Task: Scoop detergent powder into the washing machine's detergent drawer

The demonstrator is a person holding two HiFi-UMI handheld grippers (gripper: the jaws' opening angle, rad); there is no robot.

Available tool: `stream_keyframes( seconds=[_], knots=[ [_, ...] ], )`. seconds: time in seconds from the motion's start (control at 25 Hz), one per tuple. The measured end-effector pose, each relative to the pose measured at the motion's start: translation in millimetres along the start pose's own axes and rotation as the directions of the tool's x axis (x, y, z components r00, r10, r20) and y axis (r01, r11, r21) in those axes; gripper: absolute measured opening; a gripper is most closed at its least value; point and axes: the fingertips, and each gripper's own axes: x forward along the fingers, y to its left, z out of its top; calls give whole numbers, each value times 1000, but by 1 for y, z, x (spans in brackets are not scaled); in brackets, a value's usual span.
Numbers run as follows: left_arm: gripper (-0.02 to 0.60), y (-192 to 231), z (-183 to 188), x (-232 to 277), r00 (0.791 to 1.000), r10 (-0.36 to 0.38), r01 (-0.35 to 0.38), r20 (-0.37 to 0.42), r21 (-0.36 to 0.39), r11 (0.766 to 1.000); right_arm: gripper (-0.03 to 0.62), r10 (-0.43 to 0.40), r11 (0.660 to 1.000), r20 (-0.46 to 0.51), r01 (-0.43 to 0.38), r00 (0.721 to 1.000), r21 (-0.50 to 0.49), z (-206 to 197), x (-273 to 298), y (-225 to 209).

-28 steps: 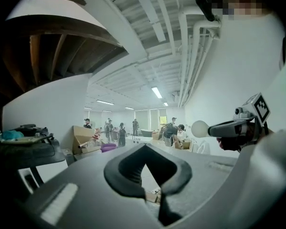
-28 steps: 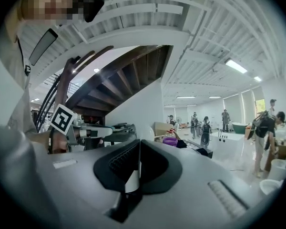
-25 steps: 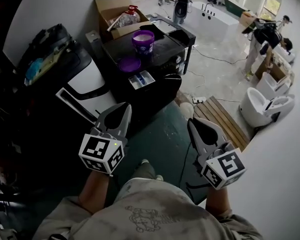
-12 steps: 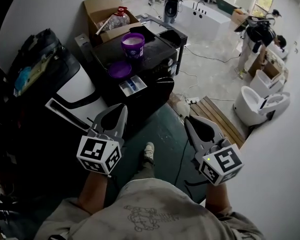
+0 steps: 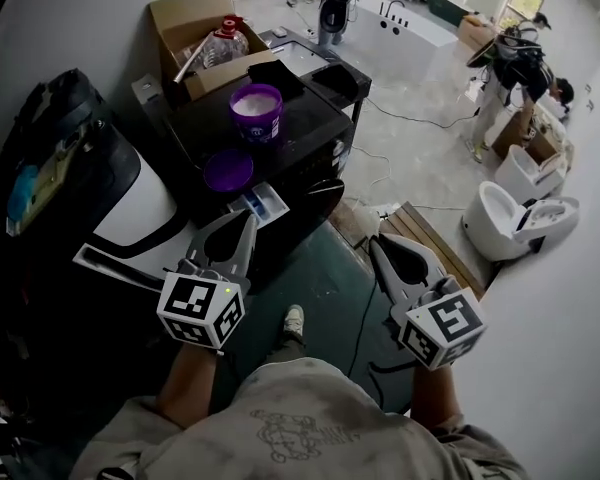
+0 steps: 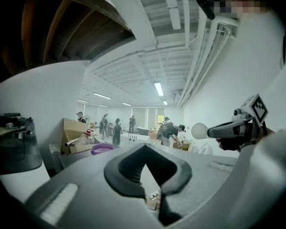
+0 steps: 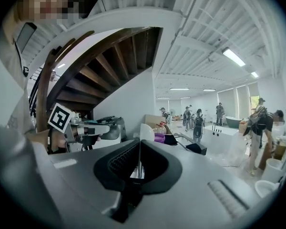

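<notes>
The right gripper is clamped on a white plastic scoop, well short of the round purple powder tub. The left gripper is closed and empty.

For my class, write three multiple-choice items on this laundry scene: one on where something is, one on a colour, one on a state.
1. Where does the lid lie?
A on the floor
B on top of the washing machine, beside the tub
C on the tub

2. What colour is the tub?
A purple
B green
C red

3. How is the drawer?
A pushed shut
B lying on the floor
C pulled out

Key:
1 B: it rests on the black top.
2 A: a purple wall surrounds the white powder.
3 C: it sticks out at the front, compartments showing.
</notes>
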Motion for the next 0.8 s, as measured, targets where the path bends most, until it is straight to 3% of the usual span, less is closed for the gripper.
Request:
stream_keyframes(
  seconds=[0.44, 0.8],
  knots=[
    [0, 101, 19, 116, 1000, -22, 22, -19, 0, 1000, 35, 50, 999, -57, -51, 997, -11, 25, 150, -41],
    [0, 137, 12, 153, 998, -54, 53, -25, -44, 998, 35, 54, 998, -112, -55, 992, -13, 30, 204, -54]
  ],
)
